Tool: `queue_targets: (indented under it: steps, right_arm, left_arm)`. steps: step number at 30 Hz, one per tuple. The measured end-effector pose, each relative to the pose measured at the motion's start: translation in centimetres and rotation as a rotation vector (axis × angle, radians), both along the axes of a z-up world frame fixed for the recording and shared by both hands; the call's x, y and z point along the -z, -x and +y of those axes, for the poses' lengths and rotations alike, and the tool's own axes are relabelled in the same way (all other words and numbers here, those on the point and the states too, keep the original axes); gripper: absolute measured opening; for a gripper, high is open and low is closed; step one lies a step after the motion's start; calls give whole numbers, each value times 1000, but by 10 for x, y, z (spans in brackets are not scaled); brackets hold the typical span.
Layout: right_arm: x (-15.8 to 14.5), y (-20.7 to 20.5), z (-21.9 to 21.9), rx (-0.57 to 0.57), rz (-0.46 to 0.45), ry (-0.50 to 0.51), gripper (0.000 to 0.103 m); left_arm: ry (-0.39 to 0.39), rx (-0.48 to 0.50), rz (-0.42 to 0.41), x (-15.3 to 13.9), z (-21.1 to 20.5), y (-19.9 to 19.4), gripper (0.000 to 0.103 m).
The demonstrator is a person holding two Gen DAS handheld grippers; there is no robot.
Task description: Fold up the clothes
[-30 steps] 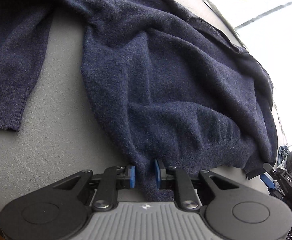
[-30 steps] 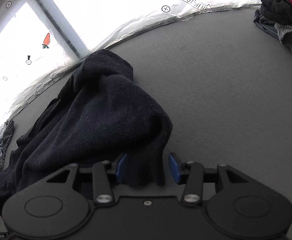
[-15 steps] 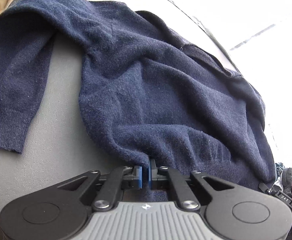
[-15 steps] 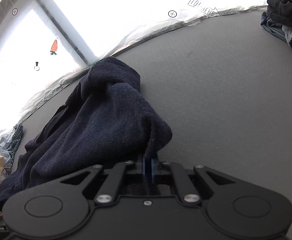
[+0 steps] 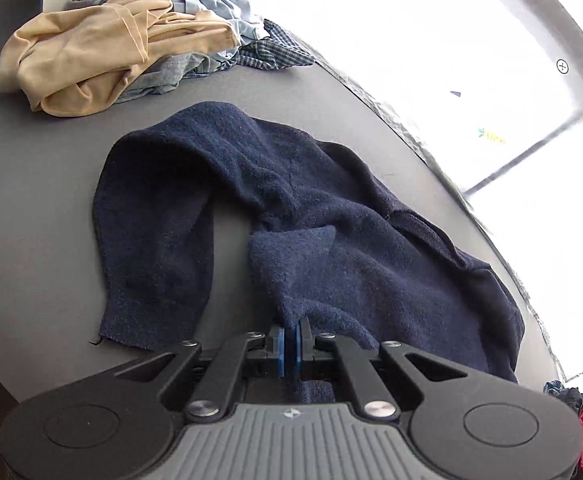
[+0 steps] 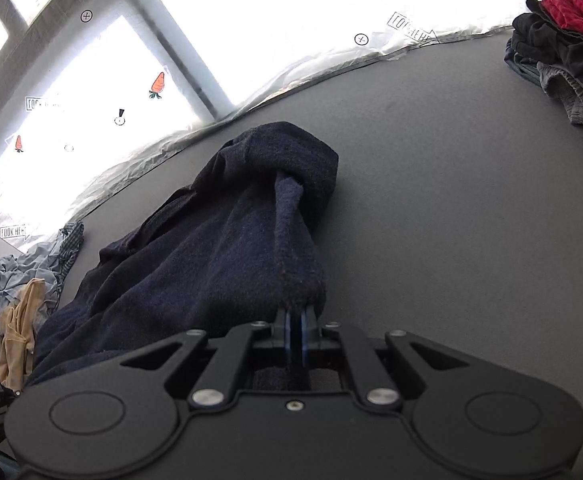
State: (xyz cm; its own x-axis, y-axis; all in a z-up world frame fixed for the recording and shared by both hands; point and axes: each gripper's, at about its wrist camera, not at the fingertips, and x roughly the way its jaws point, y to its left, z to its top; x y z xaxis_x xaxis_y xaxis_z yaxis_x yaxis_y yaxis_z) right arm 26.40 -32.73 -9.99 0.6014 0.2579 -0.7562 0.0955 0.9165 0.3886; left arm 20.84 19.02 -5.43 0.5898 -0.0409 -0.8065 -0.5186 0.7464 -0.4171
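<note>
While both grippers pinch its knit, the navy sweater (image 5: 371, 248) lies crumpled on the grey table (image 5: 43, 208), close to the far edge that runs along the bright windows (image 6: 291, 12). The left gripper (image 5: 290, 340) has its blue pads pressed together on a fold of the sweater's hem, and cloth rises from the jaws in a taut ridge. One sleeve (image 5: 151, 248) trails off to the left in that view, lying flat on the table with its cuff toward the near edge. The right gripper (image 6: 295, 334) is likewise clamped on a fold of the sweater (image 6: 219, 248), and the fabric climbs from its pads into a bunched peak before sloping down to the left. In the left wrist view a heap of unfolded clothes (image 5: 103, 56), tan on top with pale blue and checked pieces beside it, sits at the far left corner of the table, well apart from the sweater. In the right wrist view a stack (image 6: 563, 56) of dark and red garments sits at the far right corner.
</note>
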Motion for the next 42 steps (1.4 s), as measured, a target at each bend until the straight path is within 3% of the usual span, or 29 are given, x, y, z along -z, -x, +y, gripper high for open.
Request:
queue_targets:
  steps: [4,9,17,20,21,23,25,28,33,38,42]
  right_arm:
    - [21,30,18,-54,99,7,5]
    - [45,39,12,34,167,-62,5]
    - [63,43,-1,151,214,-205,6]
    - [76,45,-12,220,278,-286,7]
    - [81,47,-17,253,301,-311,10]
    - [79,51,-24,304,311,-313,19]
    - [74,55,-29,335,294,-311,21]
    - [61,53,-38,366,233,-289,29]
    - [50,31,-39,328,163,-195,33]
    - [52,1,-36,276,143,-135,33]
    - [55,-29,-36,263,125,-86,33]
  left_arm:
    - [-24,8,122,26,12,10,5]
    - [2,35,259,68,3,15,5]
    - [234,-56,277,93,27,22,7]
    - [331,-117,280,103,41,28,10]
    - [331,-137,281,102,42,30,13]
    - [279,-139,273,90,40,30,18]
    - [208,-119,266,77,35,26,19]
    - [80,-98,255,56,26,16,28]
    - [-79,-101,200,26,16,-10,46]
    - [-138,-50,151,14,-1,-46,56]
    - [-115,23,163,23,-24,-83,60]
